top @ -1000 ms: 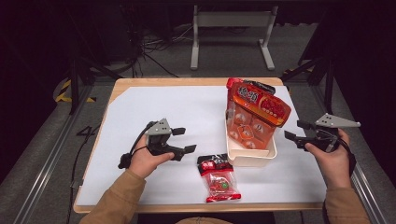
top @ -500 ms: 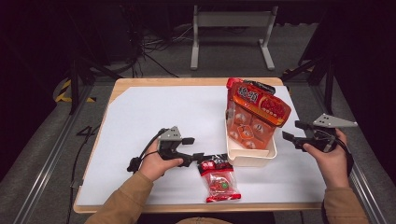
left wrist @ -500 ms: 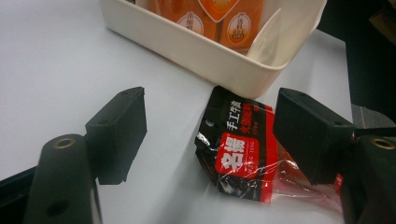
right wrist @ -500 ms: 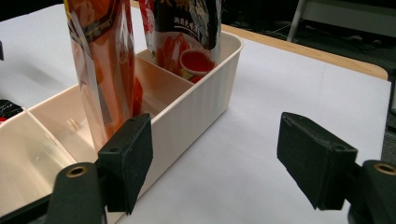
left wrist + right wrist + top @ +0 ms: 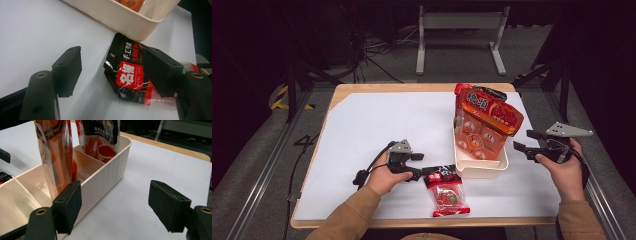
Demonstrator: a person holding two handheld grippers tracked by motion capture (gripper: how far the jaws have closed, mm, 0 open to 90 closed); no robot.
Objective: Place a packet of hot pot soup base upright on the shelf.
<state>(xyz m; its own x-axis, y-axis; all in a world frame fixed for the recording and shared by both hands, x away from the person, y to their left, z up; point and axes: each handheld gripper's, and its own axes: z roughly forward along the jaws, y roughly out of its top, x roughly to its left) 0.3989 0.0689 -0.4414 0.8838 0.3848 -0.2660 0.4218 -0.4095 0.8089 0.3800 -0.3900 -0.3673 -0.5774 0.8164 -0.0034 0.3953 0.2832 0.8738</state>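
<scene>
Fingers (image 5: 67, 72) straddling snack packet (image 5: 130, 75) top

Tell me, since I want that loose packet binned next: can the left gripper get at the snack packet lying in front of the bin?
Probably yes. The left gripper is open at the snack packet, whose top edge lies between its jaws on bare table, just clear of the cream bin.

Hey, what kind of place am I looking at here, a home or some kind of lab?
Probably a lab or recording studio rather than a home: the white-covered table sits in a dark room, cables trail over the grey floor, and metal frame rails flank the table.
</scene>
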